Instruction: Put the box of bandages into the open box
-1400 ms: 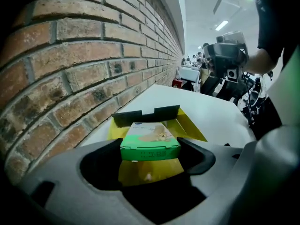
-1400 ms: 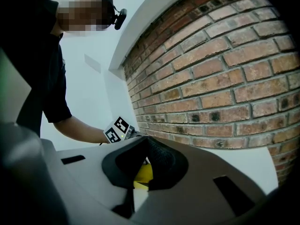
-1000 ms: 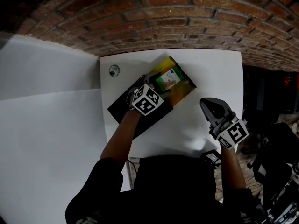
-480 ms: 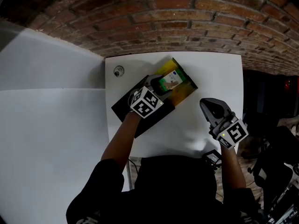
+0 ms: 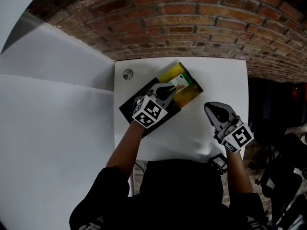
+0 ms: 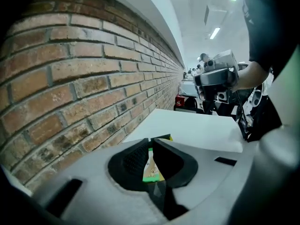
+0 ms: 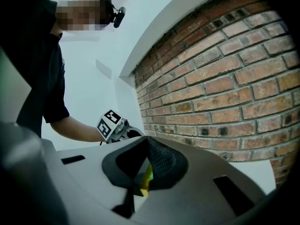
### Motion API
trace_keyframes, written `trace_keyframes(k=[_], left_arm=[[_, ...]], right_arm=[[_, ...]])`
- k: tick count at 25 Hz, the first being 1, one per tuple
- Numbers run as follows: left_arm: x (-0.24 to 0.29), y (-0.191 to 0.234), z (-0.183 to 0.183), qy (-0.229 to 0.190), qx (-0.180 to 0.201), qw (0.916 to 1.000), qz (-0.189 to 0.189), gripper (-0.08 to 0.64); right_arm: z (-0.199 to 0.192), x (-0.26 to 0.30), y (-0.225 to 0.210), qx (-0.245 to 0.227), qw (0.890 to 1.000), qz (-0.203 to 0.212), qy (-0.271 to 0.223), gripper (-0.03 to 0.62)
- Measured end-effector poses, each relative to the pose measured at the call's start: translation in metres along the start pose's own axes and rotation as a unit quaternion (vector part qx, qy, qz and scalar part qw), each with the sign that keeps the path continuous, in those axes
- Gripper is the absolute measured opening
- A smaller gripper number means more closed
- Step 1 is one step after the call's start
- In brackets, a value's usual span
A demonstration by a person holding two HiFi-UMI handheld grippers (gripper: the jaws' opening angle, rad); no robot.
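The green and white box of bandages [image 5: 178,82] lies inside the open box [image 5: 191,93], which has a yellow inside and a black flap [image 5: 136,105] spread to its left. My left gripper [image 5: 168,89] hovers just above and in front of the bandages. Its jaws have just been closing, and now its tips meet with nothing between them. In the left gripper view the bandages [image 6: 152,168] show below, through the slit of the left gripper [image 6: 150,142]. My right gripper [image 5: 214,113] hangs over the table's right part, shut and empty.
The white table [image 5: 220,78] stands against a brick wall [image 5: 192,28]. A small round silver fitting [image 5: 127,74] sits at the table's back left corner. White panels [image 5: 57,109] lie to the left. Dark equipment [image 5: 283,162] stands on the floor to the right.
My left gripper has lifted off the box of bandages, drawn back a little and shut its jaws. The bandages stay in the open box. The right gripper has barely shifted.
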State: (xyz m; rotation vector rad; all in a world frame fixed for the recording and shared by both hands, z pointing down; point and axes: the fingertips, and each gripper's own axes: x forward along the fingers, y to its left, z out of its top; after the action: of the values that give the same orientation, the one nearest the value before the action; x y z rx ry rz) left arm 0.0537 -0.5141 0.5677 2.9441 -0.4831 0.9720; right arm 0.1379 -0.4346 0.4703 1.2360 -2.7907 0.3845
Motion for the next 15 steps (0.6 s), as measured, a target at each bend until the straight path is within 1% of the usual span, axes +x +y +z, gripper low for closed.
trace_keyframes(k=[3, 5, 8, 9, 13, 15], left_arm=[[-0.011, -0.010, 0.010, -0.015, -0.001, 0.9999, 0.003, 0.024], [-0.018, -0.019, 0.019, -0.033, -0.009, 0.9994, -0.002, 0.015], [-0.030, -0.032, 0.030, -0.073, -0.044, 0.9963, -0.013, 0.015], [-0.034, -0.035, 0.033, -0.082, -0.050, 0.9953, -0.011, 0.014], [-0.049, -0.053, 0.048, -0.115, -0.039, 0.9926, 0.004, 0.015], [-0.058, -0.063, 0.058, -0.147, -0.046, 0.9881, 0.007, 0.015]], right_arm=[[0.003, -0.007, 0.006, 0.000, 1.000, 0.004, -0.003, 0.006], [0.003, -0.013, 0.010, 0.002, 1.000, 0.004, -0.006, 0.006], [0.002, -0.021, 0.014, 0.006, 1.000, 0.006, -0.011, 0.006], [0.002, -0.023, 0.015, 0.006, 1.000, 0.008, -0.013, 0.006], [0.007, -0.033, 0.019, 0.003, 1.000, 0.017, -0.021, 0.006], [0.012, -0.039, 0.019, 0.000, 0.999, 0.022, -0.028, 0.006]])
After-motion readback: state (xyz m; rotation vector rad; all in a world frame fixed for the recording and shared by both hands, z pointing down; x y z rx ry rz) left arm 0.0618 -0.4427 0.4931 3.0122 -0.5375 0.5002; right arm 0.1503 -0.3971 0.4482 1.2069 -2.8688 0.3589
